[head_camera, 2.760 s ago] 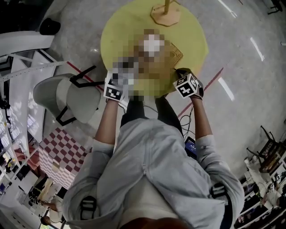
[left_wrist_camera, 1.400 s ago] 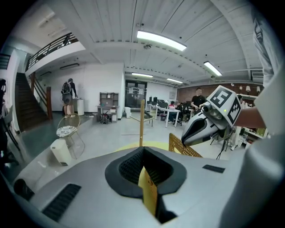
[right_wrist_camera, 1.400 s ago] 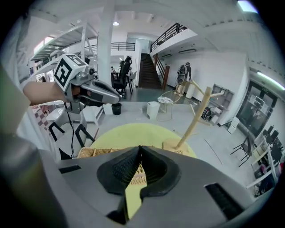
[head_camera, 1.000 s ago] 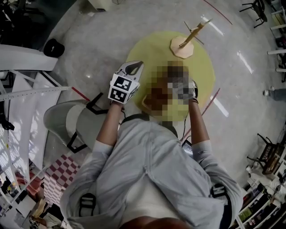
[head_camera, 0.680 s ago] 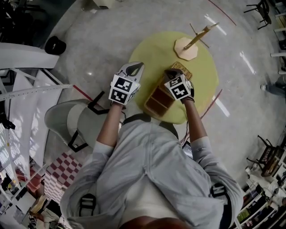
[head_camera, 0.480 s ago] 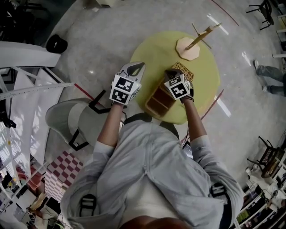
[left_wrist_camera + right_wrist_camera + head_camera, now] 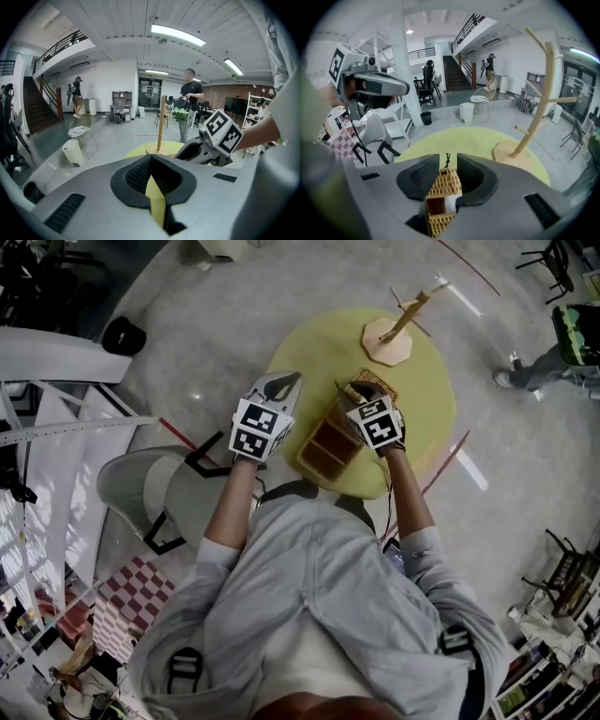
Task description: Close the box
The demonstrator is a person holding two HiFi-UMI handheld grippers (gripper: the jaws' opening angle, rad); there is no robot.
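Observation:
A brown box (image 7: 326,452) lies open on the round yellow table (image 7: 314,343), its woven wicker lid (image 7: 371,388) raised at the far end. My right gripper (image 7: 361,395) reaches over the box to that lid. In the right gripper view the lid's edge (image 7: 442,185) fills the gap between the jaws of the right gripper (image 7: 448,165), which are opening. My left gripper (image 7: 286,381) hovers left of the box, apart from it. In its own view the left gripper (image 7: 151,163) is shut on nothing, with a sliver of table showing through.
A wooden branch stand (image 7: 386,339) rises at the table's far side, seen also as the stand (image 7: 527,133). A grey chair (image 7: 141,486) sits left of the table. A person (image 7: 553,362) walks on the floor at the right; another person (image 7: 190,105) stands beyond the table.
The right gripper has lifted the wicker lid off the table and tilted it up toward the box. The left gripper has stayed in place. A walking person has come in at the right.

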